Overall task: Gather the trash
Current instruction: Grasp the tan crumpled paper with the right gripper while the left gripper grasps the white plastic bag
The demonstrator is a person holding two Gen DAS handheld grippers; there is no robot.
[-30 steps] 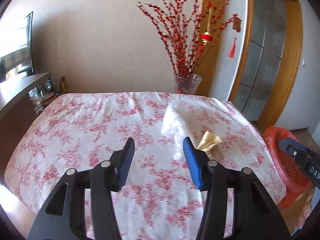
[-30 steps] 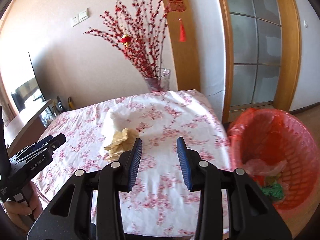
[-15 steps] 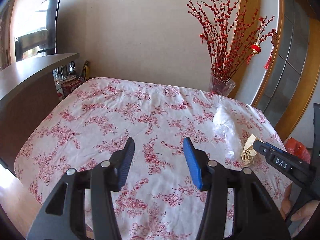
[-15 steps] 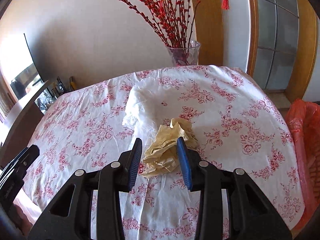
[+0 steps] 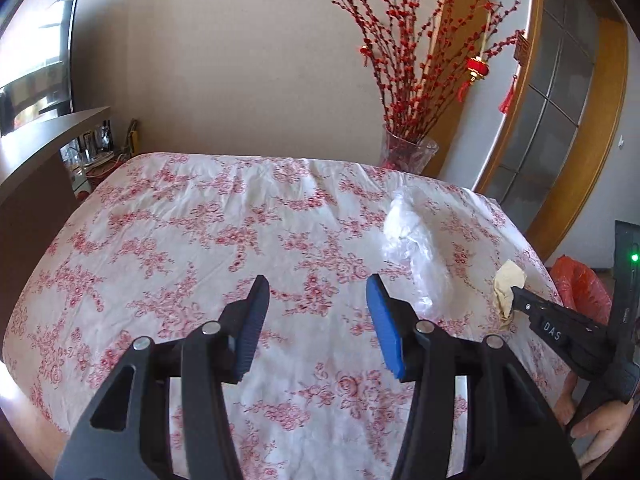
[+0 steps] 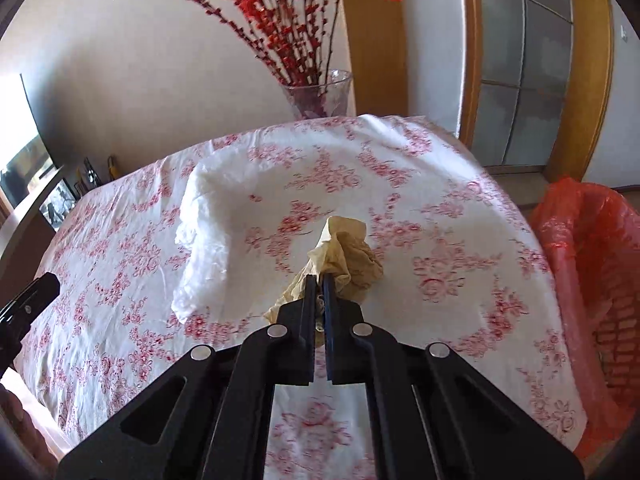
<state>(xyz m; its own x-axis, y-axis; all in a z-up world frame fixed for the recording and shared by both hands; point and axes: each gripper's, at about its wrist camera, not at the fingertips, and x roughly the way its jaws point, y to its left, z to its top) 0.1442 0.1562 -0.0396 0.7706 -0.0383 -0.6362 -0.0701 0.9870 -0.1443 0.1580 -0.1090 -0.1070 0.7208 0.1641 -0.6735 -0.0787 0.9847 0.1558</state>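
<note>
A crumpled beige paper wad [image 6: 340, 256], soft and creased, lies on the white tablecloth with red floral print [image 6: 420, 208], near the cloth's right edge. The right gripper [image 6: 319, 284] has its black jaws pressed nearly together on the wad's near side, pinching the paper. Just left of the wad sits a crinkled, translucent white plastic bag [image 6: 208, 224], puffed into a loose mound. Beyond the cloth's right edge stands a red woven waste basket lined with red plastic film [image 6: 592, 264]. At the cloth's far edge rises a clear glass vase of red berry branches [image 6: 320, 92]. The left gripper [image 5: 316, 320] hovers over bare cloth left of the bag, its ribbed blue pads [image 5: 382, 324] spread wide and holding nothing.
</note>
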